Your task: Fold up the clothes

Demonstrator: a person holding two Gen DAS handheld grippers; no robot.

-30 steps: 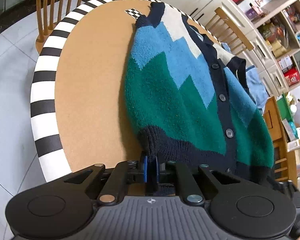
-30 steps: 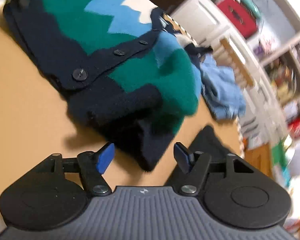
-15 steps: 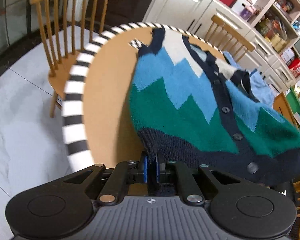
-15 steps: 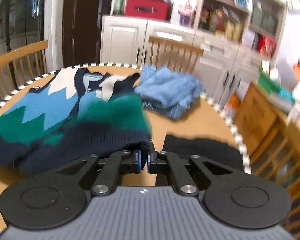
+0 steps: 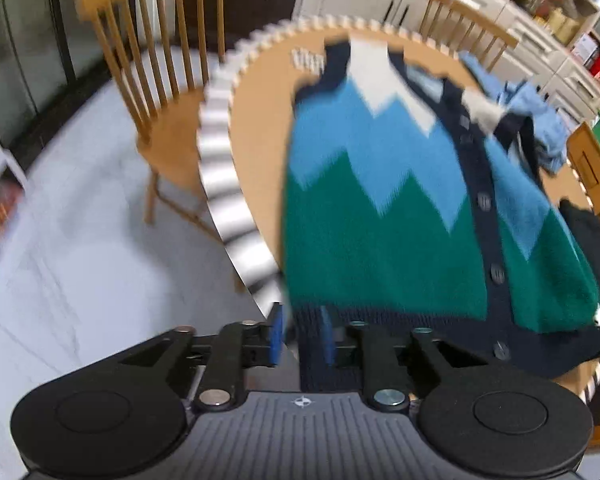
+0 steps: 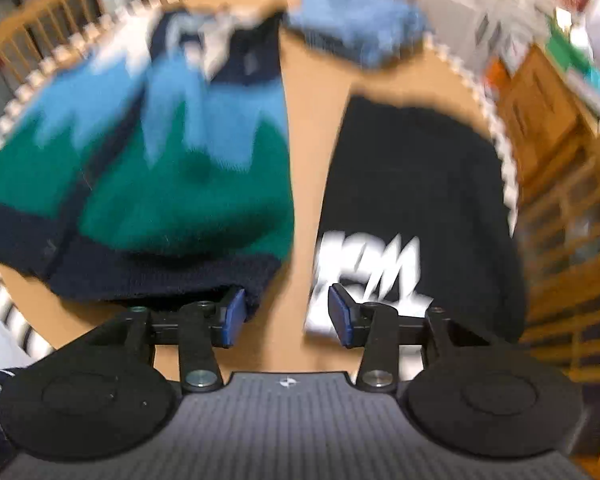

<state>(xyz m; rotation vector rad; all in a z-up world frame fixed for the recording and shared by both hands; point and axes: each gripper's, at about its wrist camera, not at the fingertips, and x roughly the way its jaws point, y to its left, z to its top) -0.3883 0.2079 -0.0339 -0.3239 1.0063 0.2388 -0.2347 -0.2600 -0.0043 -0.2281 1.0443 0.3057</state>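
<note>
A knitted cardigan (image 5: 380, 216) in green, blue, white and navy with a button band lies spread on the round table (image 5: 256, 128). It also shows in the right wrist view (image 6: 172, 168). My left gripper (image 5: 300, 336) is open, its blue pads apart, with the cardigan's navy hem hanging loose between them at the table's near edge. My right gripper (image 6: 286, 314) is open and empty, just right of the hem's right corner, above bare tabletop.
A folded black garment with white print (image 6: 412, 208) lies to the right of the cardigan. A light blue garment (image 6: 360, 28) sits at the far side. Wooden chairs (image 5: 156, 92) stand around the table. Shelves and cabinets (image 5: 572, 20) stand behind it.
Both grippers were shut on the cardigan's hem half a second ago and have opened. The cardigan has dropped flat onto the table. Both views are blurred by motion.
</note>
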